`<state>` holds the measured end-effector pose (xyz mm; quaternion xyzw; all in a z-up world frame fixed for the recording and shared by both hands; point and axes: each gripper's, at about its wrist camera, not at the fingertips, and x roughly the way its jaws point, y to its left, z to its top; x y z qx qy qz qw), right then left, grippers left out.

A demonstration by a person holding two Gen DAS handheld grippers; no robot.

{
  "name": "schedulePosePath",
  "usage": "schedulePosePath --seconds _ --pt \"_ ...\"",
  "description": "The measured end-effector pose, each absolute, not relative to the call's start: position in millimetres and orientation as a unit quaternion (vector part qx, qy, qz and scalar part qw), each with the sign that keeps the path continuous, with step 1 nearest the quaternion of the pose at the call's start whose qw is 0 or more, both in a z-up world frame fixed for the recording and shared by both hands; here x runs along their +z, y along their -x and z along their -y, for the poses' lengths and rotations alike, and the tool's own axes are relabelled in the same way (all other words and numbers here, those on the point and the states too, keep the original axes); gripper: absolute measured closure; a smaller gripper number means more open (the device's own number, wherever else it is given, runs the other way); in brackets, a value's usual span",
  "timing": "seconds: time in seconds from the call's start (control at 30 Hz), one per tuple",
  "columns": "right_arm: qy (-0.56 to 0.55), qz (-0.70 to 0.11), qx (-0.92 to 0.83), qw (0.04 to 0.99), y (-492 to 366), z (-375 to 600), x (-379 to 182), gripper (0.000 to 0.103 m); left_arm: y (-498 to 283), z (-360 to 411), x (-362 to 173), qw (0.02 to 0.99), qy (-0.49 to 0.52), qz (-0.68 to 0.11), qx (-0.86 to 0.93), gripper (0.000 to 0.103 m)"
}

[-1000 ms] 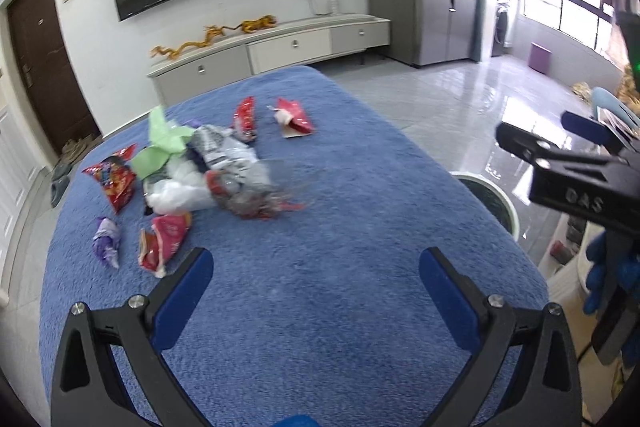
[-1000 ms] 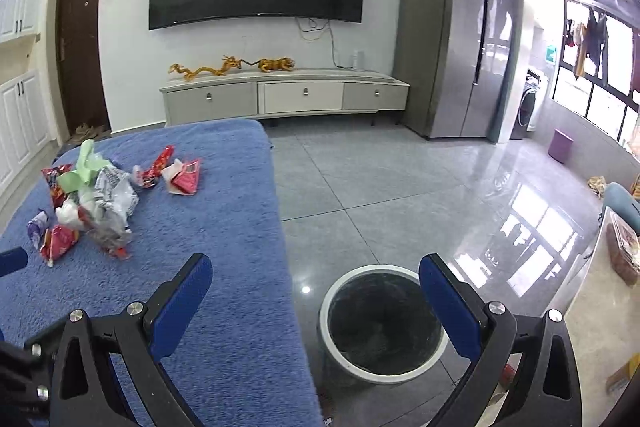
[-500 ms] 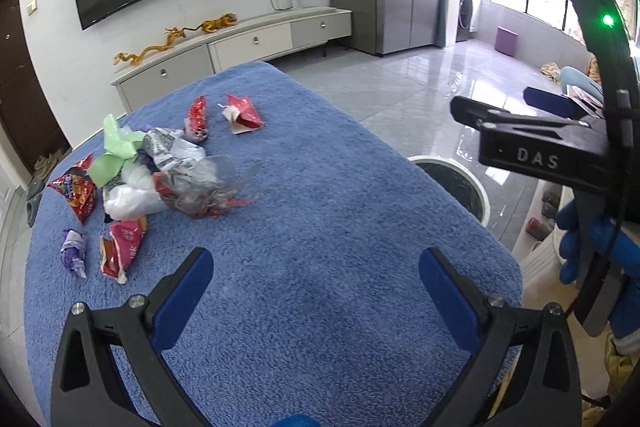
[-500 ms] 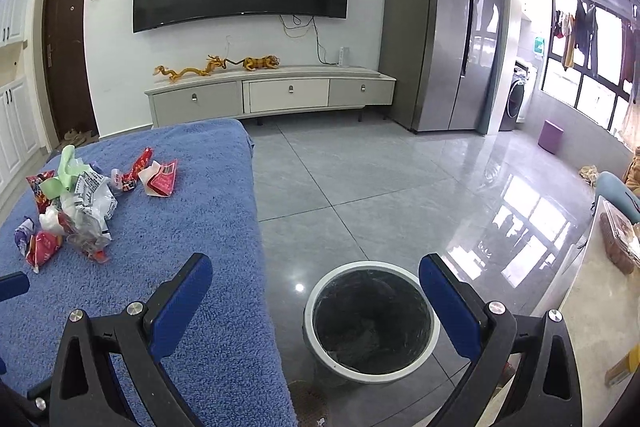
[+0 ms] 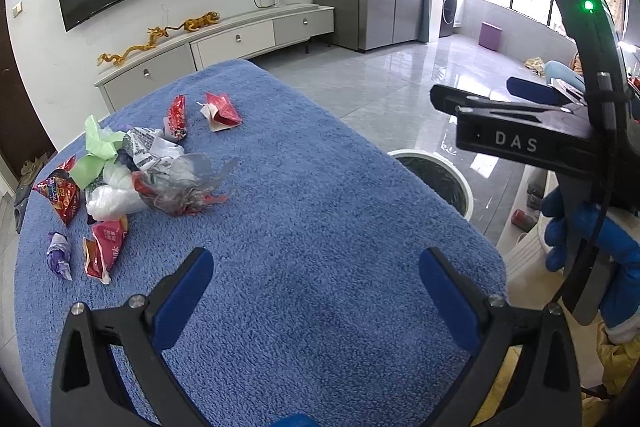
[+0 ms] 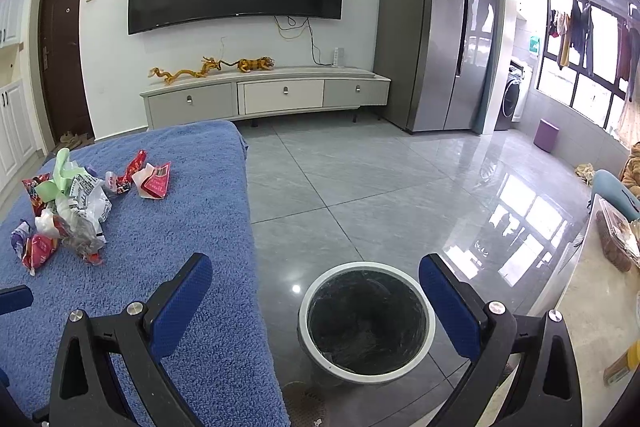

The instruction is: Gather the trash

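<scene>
Presently both claws stand wide apart and empty: the left claw (image 5: 316, 291) hangs over the blue-towelled counter (image 5: 320, 227), the right claw (image 6: 316, 291) over the white-rimmed bin (image 6: 366, 319) on the floor. Wrapper pile (image 5: 148, 179) lies ahead and leftward of the left claw, clearly the nearer one.

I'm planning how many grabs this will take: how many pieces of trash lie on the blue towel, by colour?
Red crinkled snack wrappers: 4
Green crumpled paper: 1
Purple twisted wrapper: 1
White, printed or clear plastic pieces: 3
Total: 9, as far as the overlapping pile shows.
</scene>
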<state>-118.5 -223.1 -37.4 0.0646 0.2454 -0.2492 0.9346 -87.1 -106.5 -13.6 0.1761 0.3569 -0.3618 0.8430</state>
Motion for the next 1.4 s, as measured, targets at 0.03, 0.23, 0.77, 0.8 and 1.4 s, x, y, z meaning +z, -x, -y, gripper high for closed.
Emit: schedulePosePath --seconds 0.03,0.23,0.77,0.8,1.4 --pt "-0.065 -0.245 -0.25 0.935 118.7 222.9 -37.4 0.0 87.7 106.8 -13.7 0.842 -0.176 -0.357 -0.364 0.0" --pt "-0.064 -0.245 -0.251 0.934 119.8 222.2 -37.9 0.0 88.6 106.8 -13.5 0.84 -0.178 -0.357 -0.368 0.0" --pt "-0.063 -0.249 -0.251 0.933 119.2 222.3 -37.9 0.0 87.8 106.4 -13.2 0.84 -0.177 -0.358 -0.367 0.0" --pt "-0.063 -0.249 -0.251 0.933 119.1 222.4 -37.8 0.0 87.6 106.1 -13.2 0.84 -0.177 -0.358 -0.367 0.0" --pt "-0.046 -0.236 -0.235 0.942 122.7 212.3 -22.6 0.0 54.9 54.1 7.3 0.901 -0.117 -0.318 -0.271 0.0"
